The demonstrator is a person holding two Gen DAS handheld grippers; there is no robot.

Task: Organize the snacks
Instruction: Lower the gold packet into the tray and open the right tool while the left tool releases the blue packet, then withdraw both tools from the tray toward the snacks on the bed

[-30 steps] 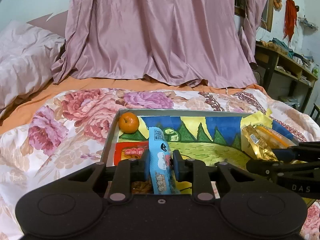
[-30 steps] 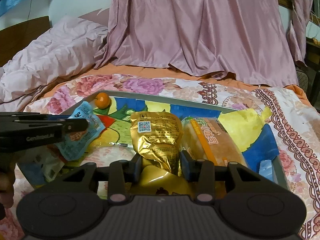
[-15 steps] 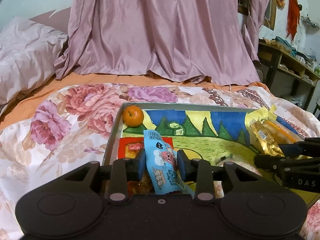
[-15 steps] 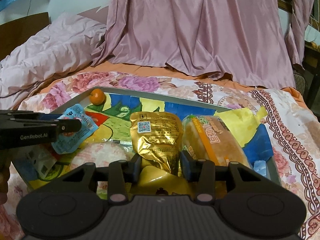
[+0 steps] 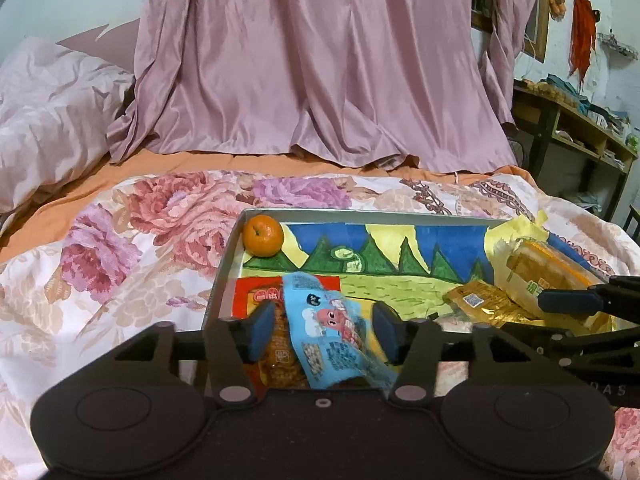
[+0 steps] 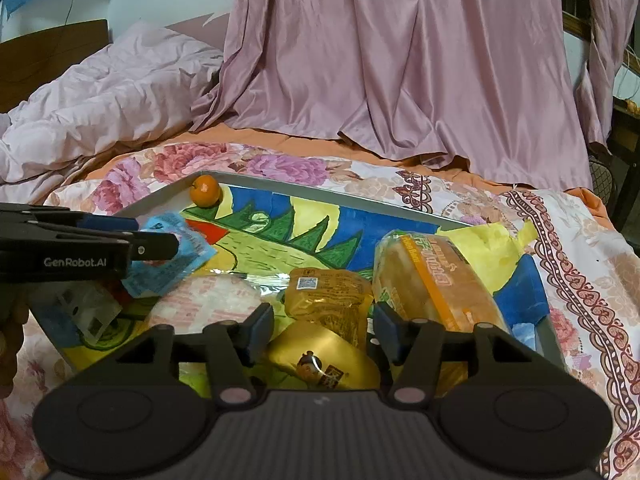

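Pink satin curtain (image 5: 320,72) hangs behind a bed covered by a floral quilt (image 5: 132,248), with a rumpled pale pink duvet (image 6: 100,108) heaped at the far left. On the quilt sits a shallow grey tray (image 5: 224,276) lined with a hand-coloured drawing of green peaks, blue sky and yellow ground. At the tray's right side lies a clear-wrapped bread loaf (image 6: 432,280) with an orange stripe, and just left of it a gold foil snack pouch (image 6: 328,300) with a QR label. A round white-and-pink wrapped pack (image 6: 208,304) lies near the middle front of the tray. A tangerine (image 5: 263,236) rests in the far left corner, against the tray wall.

The left gripper (image 5: 320,330) hovers over the tray's near left corner, its jaws spread apart; a light blue snack packet (image 5: 328,332) with a cartoon print lies loose between them, over a red-labelled packet (image 5: 264,294) on the tray floor. Whether the blue packet touches either pad cannot be told. The right gripper (image 6: 322,328) is over the near right part of the tray, jaws likewise apart, with the gold pouch lying between them ungripped.
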